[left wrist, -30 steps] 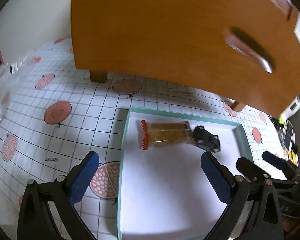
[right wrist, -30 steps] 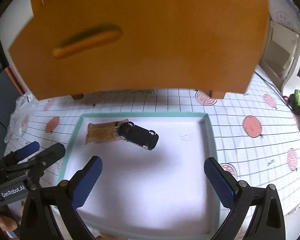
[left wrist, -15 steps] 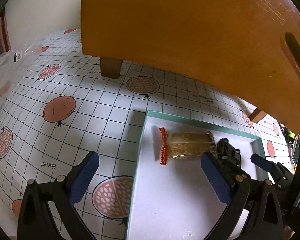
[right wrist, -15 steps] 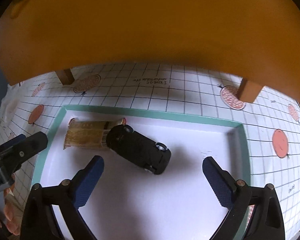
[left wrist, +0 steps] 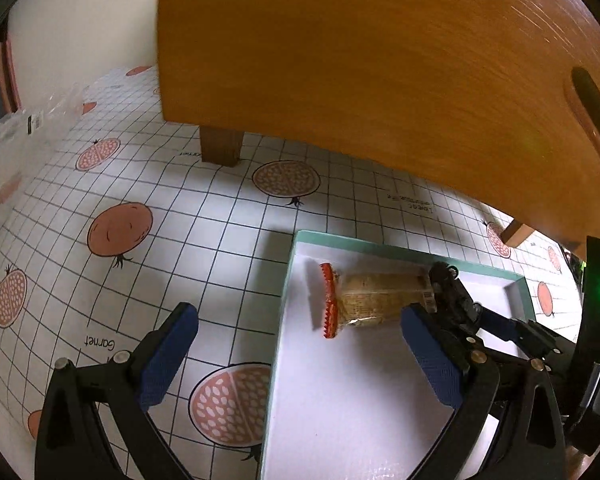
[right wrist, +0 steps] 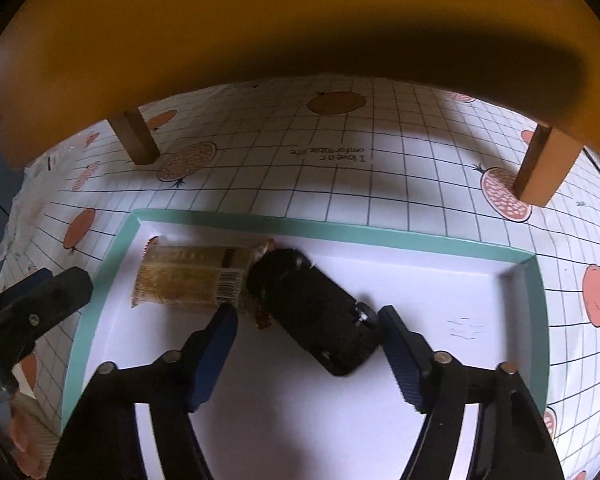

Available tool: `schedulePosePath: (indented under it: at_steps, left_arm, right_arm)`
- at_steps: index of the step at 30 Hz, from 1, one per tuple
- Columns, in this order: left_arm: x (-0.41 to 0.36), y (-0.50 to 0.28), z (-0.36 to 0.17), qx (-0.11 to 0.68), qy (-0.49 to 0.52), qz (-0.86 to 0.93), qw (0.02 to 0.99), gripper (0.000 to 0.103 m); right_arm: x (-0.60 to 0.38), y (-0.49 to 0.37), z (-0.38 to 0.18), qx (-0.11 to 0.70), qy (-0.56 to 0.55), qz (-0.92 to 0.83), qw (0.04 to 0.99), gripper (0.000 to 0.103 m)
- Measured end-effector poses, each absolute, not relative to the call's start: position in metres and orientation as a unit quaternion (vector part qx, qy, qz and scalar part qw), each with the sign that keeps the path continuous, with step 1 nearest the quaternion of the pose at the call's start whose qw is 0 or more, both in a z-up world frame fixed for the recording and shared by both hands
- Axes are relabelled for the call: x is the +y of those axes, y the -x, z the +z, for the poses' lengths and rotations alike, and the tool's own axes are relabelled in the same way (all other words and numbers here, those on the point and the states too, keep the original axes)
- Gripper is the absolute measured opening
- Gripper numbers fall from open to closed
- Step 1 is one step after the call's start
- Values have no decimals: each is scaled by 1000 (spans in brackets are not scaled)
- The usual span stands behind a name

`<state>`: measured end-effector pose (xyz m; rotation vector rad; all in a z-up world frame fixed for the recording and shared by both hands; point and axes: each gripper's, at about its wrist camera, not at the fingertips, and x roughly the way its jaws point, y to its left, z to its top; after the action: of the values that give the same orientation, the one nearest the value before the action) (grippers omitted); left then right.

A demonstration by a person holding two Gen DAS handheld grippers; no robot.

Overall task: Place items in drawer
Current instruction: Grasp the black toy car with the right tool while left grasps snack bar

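Note:
A black toy car [right wrist: 320,312] lies in a white tray with a teal rim [right wrist: 340,230], its nose against a wrapped snack bar [right wrist: 188,280]. My right gripper [right wrist: 306,332] is low over the car with its jaws closing. The car's rear end sits between the blue pads; the left pad still stands apart from it. In the left wrist view the car [left wrist: 450,292] and snack bar [left wrist: 376,296] lie ahead and to the right. My left gripper [left wrist: 296,336] is open and holds nothing, straddling the tray's left rim [left wrist: 284,304]. The wooden drawer unit [left wrist: 360,60] looms above.
The drawer unit stands on short legs [right wrist: 138,140] [right wrist: 544,168] just behind the tray, and its front overhangs both views. A slot handle [left wrist: 592,116] shows at the right. A crumpled clear plastic bag [left wrist: 28,124] lies at the far left of the pomegranate-print tablecloth [left wrist: 180,240].
My right gripper came down and closer to the toy car, and its jaws narrowed around it. My left gripper shifted lower at first, then held still.

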<state>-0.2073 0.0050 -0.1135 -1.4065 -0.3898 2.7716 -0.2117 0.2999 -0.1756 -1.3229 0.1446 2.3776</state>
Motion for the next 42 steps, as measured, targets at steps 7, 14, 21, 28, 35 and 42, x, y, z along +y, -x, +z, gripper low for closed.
schedulePosePath:
  at_steps: [7,14,21,28,35,42]
  left_arm:
    - [16,207,-106,-102,437,893,21,101]
    - [34,214,-108,-95,444,890,51,101]
    - [52,223,-116,-81,453,885,62,101]
    - [66,233,-124,-77,464,880,69,101]
    - [76,245,-135,-74,482,870,77,101]
    - [83,255,-145,-66,491,866,65,101]
  right_arm:
    - [296,215,-178,51,483,852,196,41]
    - [300,207,-177,79,487,848,195,36]
    - [297,202,-174,83,490,844,203,36]
    - [305,186,-164,94,494,834,228,36]
    - [315,173,-157,102,494,827,248,36]
    - [316,167,-152,96,499,822,258,36]
